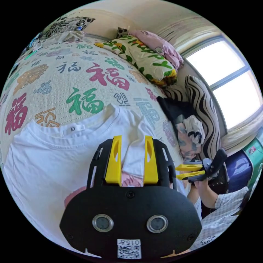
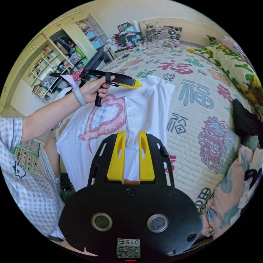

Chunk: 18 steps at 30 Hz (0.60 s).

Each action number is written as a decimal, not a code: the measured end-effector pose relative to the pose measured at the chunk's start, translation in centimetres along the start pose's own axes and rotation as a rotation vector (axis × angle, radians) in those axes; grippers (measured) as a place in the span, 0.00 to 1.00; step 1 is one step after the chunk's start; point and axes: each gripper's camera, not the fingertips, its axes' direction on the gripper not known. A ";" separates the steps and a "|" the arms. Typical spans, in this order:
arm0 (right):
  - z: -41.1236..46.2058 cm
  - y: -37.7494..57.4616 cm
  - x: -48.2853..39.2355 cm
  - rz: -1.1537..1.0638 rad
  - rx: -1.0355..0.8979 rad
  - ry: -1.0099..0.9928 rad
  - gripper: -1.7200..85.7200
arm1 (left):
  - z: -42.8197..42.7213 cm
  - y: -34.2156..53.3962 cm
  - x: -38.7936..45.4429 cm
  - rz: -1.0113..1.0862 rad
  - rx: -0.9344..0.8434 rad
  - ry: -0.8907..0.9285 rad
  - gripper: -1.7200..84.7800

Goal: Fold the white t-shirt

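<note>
White t-shirt [image 2: 142, 109] | flat on bed [image 2: 197, 115] | both hand-held grippers apart

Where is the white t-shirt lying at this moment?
The white t-shirt lies flat on the patterned bedspread at the bed's near edge, under both grippers.

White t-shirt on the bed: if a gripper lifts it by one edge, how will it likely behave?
The white t-shirt already lies creased with one side folded over, so it probably drapes limply. It looks thin, likely light. The textured bedspread may drag on it.
</note>
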 end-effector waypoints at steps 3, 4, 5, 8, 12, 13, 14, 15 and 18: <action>4.5 -1.1 -1.8 -0.111 -0.147 -0.012 0.10 | 0.3 2.1 1.0 0.062 -0.055 -0.103 0.07; 6.4 -1.2 -2.0 -0.115 -0.212 0.027 0.06 | 0.0 2.3 1.1 0.055 -0.060 -0.107 0.05; 7.4 -1.2 -2.1 -0.102 -0.230 0.099 0.04 | -0.5 2.6 1.5 0.073 -0.071 -0.073 0.04; 7.5 -0.7 -2.3 -0.111 -0.187 0.114 0.03 | -2.2 3.5 2.4 0.115 -0.099 -0.082 0.02; 8.3 0.0 -1.2 -0.103 -0.157 0.023 0.04 | -4.0 5.1 3.0 0.135 -0.101 -0.140 0.05; 8.8 0.2 -0.8 -0.104 -0.164 0.007 0.06 | -4.2 5.2 3.0 0.133 -0.112 -0.154 0.06; 9.3 0.3 -0.3 -0.103 -0.188 -0.005 0.07 | -4.5 5.3 2.9 0.124 -0.129 -0.186 0.07; 9.4 0.4 0.0 -0.091 -0.190 -0.011 0.07 | -5.2 5.5 3.1 0.119 -0.114 -0.200 0.07; 8.4 0.9 1.5 -0.038 -0.065 -0.048 0.06 | -7.6 5.4 5.3 0.161 0.076 -0.121 0.06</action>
